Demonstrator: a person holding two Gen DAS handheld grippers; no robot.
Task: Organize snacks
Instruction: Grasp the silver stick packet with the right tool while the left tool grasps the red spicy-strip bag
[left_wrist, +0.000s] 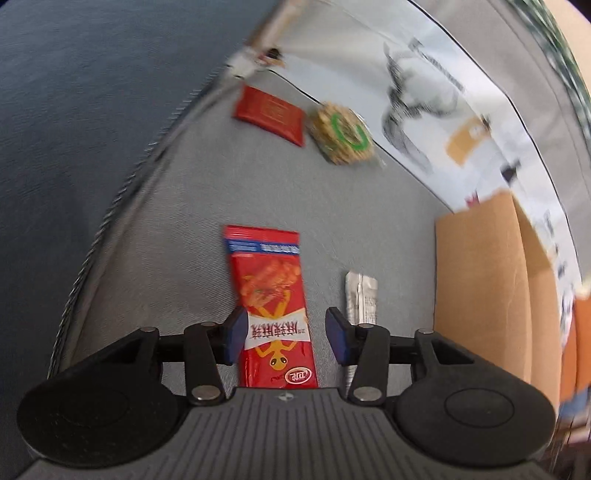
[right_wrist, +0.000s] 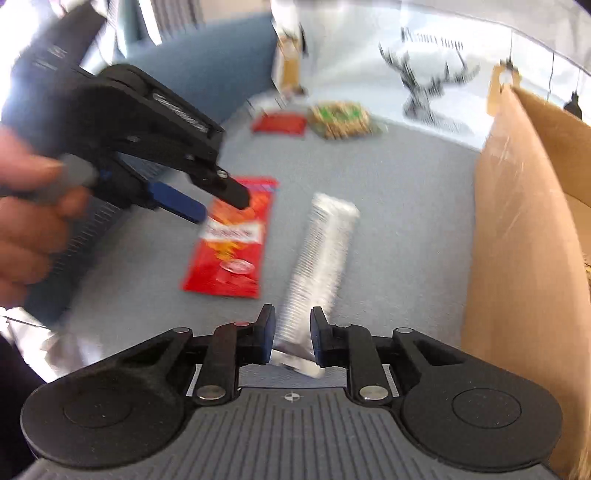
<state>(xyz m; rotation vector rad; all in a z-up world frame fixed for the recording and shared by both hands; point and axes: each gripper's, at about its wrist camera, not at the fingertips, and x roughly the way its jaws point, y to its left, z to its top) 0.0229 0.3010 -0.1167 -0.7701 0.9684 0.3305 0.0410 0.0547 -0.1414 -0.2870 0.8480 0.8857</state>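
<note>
A: Nearest, the right gripper is clenched on the low end of the silver packet, which slants away toward 1 o'clock over the grey bench.

B: It looks light, crinkly and slick; an end grip may let it droop or slip. Better across the middle.

A: The left gripper is released, jaws apart, above the red sachet lying flat.

B: Thin and soft; pinch its long edges.

A: Cardboard box at 3 o'clock. Far, at 12, a small red packet touches a biscuit pack.
</note>
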